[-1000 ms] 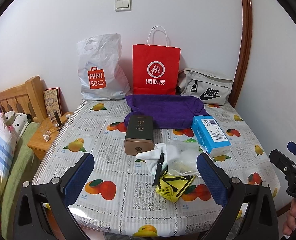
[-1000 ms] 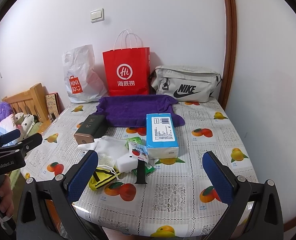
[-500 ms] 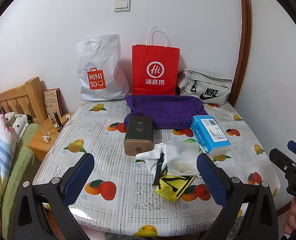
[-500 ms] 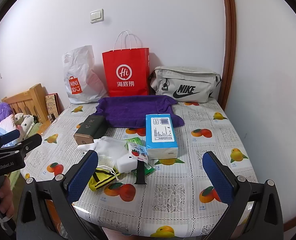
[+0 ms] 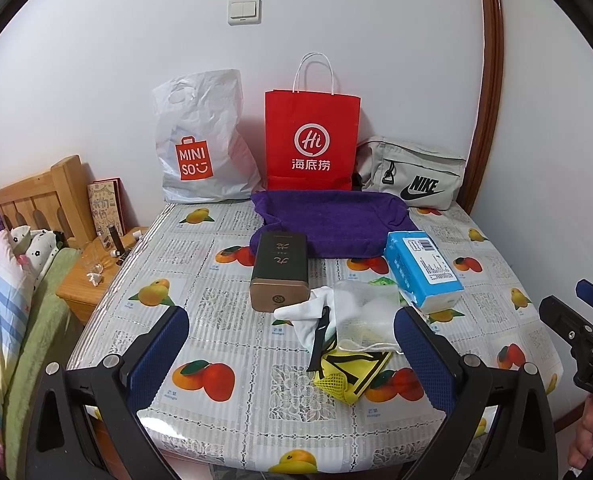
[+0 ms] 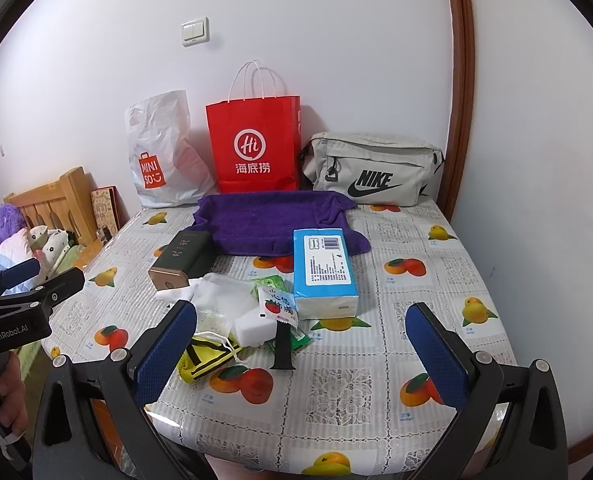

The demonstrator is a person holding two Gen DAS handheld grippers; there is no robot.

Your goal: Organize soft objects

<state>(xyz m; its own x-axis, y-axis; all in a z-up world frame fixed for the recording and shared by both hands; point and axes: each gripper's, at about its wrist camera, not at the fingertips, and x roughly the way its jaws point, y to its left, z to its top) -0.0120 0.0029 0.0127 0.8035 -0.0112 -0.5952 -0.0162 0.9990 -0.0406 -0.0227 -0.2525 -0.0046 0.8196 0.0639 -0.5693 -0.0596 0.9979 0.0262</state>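
Observation:
A purple towel (image 5: 328, 220) (image 6: 272, 220) lies at the back of the table. In front of it are a blue tissue pack (image 5: 422, 270) (image 6: 323, 272), a white sock (image 5: 308, 312), a white mesh pouch (image 5: 366, 316) (image 6: 220, 300), a yellow mesh bag (image 5: 348, 372) (image 6: 208, 360), a white sponge (image 6: 254, 326), snack packets (image 6: 276, 304) and a black strap (image 6: 283, 346). My left gripper (image 5: 290, 360) is open and empty above the table's front edge. My right gripper (image 6: 300, 356) is open and empty, also at the front edge.
A dark tea tin (image 5: 282, 270) lies left of the pile. A Miniso plastic bag (image 5: 200, 148), a red paper bag (image 5: 312, 140) and a grey Nike bag (image 5: 412, 178) stand against the wall. A bed and nightstand (image 5: 92, 272) are on the left.
Both views have shifted very slightly; nothing on the table has moved and both grippers stay open.

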